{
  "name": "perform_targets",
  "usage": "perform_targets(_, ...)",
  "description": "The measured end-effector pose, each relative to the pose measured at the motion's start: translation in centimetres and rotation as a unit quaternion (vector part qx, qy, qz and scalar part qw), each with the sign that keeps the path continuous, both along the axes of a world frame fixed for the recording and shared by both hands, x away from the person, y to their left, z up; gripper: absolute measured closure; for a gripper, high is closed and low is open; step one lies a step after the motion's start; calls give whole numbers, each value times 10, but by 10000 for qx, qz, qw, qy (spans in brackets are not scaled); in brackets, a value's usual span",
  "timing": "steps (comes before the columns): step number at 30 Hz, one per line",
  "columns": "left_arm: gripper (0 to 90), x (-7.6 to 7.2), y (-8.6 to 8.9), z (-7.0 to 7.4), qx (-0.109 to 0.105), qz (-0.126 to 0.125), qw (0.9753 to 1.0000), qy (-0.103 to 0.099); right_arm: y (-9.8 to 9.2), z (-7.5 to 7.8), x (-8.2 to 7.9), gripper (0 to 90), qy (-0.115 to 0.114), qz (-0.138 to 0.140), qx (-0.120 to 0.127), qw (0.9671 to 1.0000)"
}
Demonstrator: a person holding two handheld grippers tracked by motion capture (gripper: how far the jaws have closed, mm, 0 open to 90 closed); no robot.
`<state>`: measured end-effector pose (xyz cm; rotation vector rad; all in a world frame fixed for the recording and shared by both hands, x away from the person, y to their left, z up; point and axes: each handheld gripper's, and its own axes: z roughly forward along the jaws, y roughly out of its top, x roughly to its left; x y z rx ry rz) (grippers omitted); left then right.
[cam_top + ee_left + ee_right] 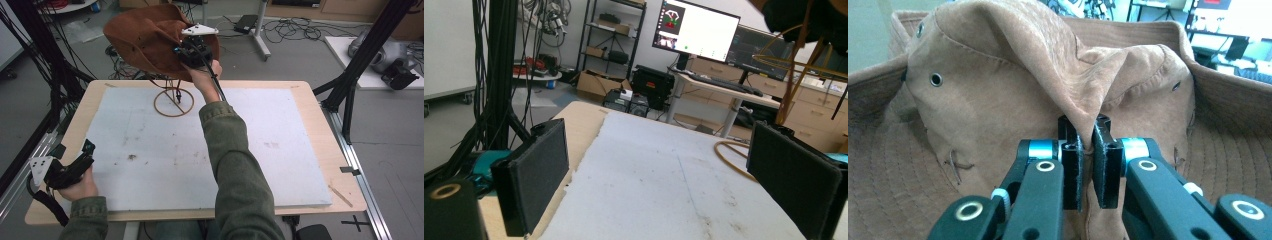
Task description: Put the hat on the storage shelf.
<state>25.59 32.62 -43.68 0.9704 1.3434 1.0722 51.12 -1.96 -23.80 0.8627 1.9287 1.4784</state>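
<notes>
The left tool (75, 157) sat low at the near left corner of the table (310, 100), with part of the hand (80, 187) hidden under it. Its jaws stood wide apart and held nothing. The wire stand (173, 102) was partly hidden by the brown hat (145, 40), so the top was hard to see. The right arm reached far forward and up. The right tool (1087, 150) was pinched tight on a fold of the hat, maybe just above the stand.
</notes>
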Motion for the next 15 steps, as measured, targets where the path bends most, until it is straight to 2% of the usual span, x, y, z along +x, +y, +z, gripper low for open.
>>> perform_targets(5,101,0,0,0,8,12,10000,16,-5,-10,1,845,78,-53,-11,10000)
perform_targets(10,101,1,-1,0,-7,4,10000,4,-6,-9,1,832,31,33,10,10000)
perform_targets(12,101,1,-1,0,-1,-1,10000,2,-5,-10,1,806,11,58,-16,10000)
perform_targets(13,101,1,-1,0,17,-10,10000,14,-4,-10,1,760,34,116,106,9999)
perform_targets(15,101,1,-1,0,-5,-10,10000,2,-4,-10,1,759,14,119,94,9999)
